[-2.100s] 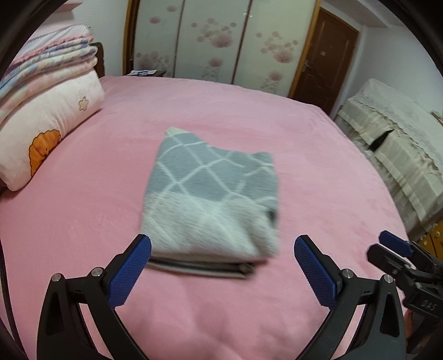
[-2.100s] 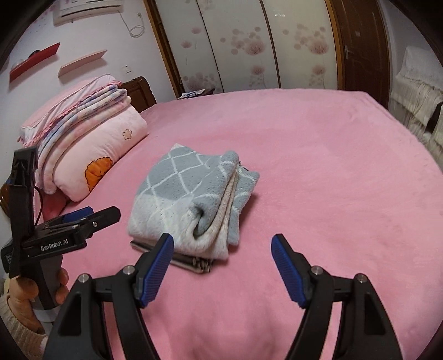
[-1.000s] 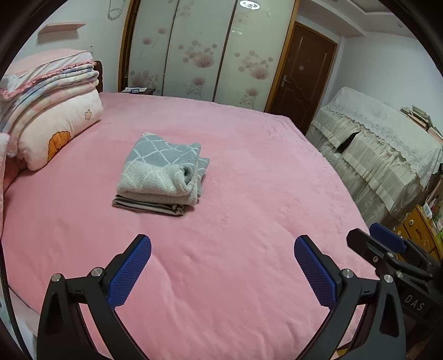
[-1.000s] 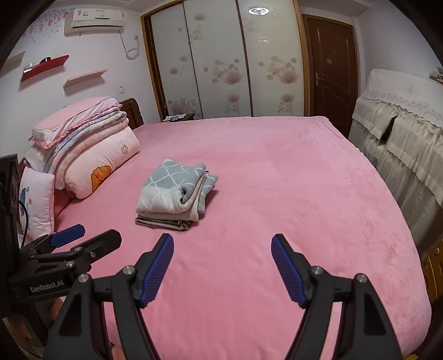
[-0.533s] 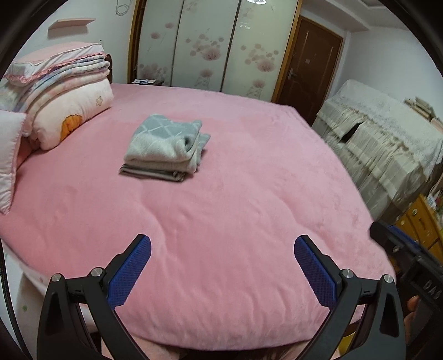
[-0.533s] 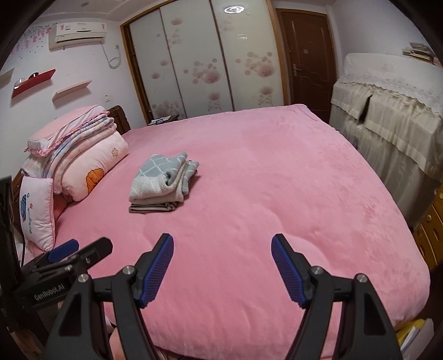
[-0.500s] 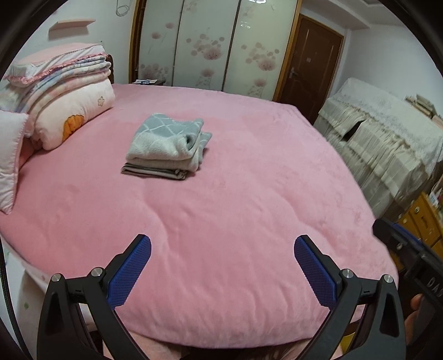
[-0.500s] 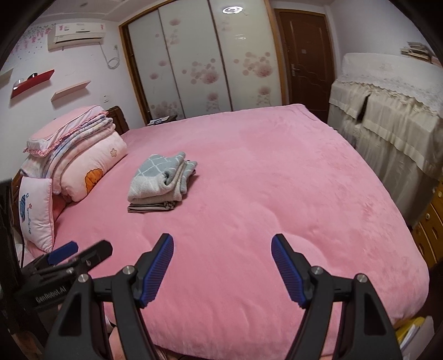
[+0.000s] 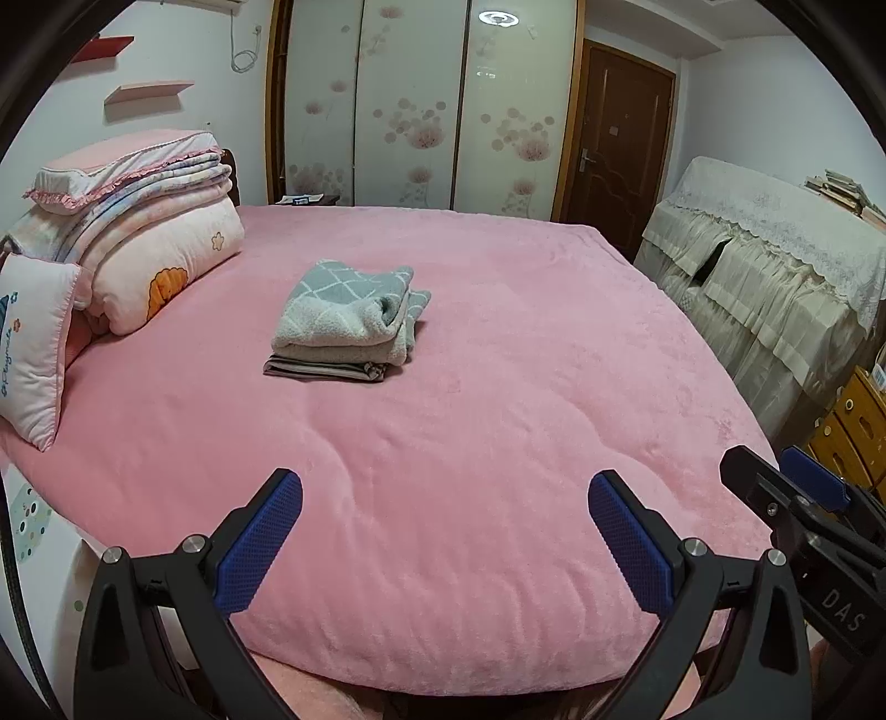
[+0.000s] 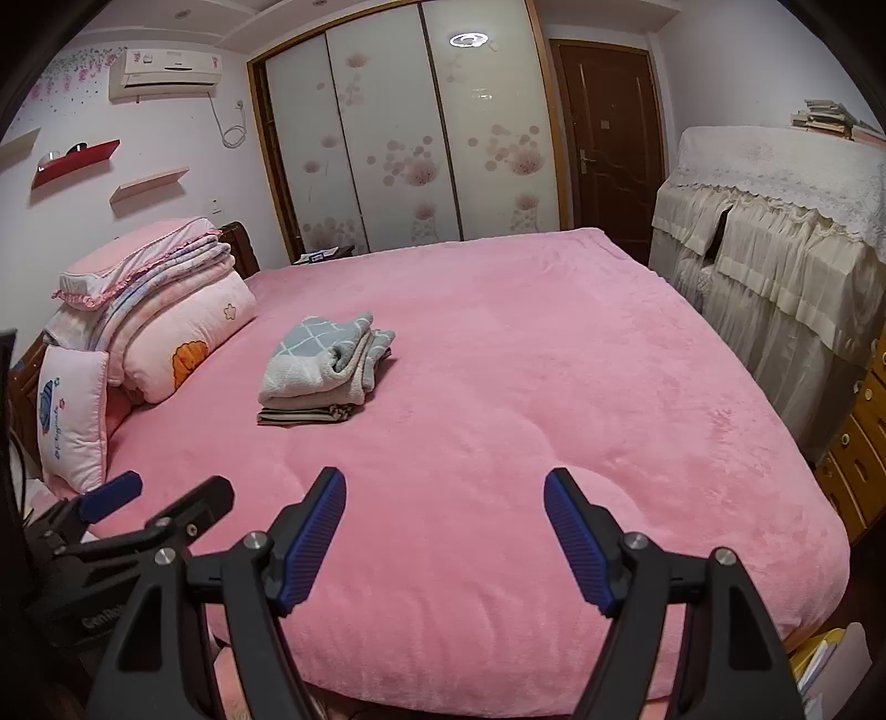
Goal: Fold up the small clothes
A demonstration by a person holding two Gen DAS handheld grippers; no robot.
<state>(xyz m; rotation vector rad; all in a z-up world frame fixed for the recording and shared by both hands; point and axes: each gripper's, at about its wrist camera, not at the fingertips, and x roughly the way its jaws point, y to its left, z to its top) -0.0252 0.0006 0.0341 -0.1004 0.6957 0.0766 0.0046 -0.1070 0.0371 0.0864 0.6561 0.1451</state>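
Pink bed (image 9: pixel 498 387) fills view. Folded quilts (image 9: pixel 144 232) at headboard end. Folded grey-white towel (image 9: pixel 346 315) atop striped garment (image 9: pixel 324 370), mid-bed. Left tool (image 9: pixel 443 543) wide, empty; right tool (image 10: pixel 446 531) wide, empty.

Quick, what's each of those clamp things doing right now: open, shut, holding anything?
Left tool: open, holding nothing.
Right tool: open, holding nothing.

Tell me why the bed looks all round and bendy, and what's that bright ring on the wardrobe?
Left wrist view: the fisheye lens bows the bed into a dome, and dark corners frame it. Right wrist view: the same bending; the ring is a ceiling lamp's glare on the shiny wardrobe. Both views are sharp.
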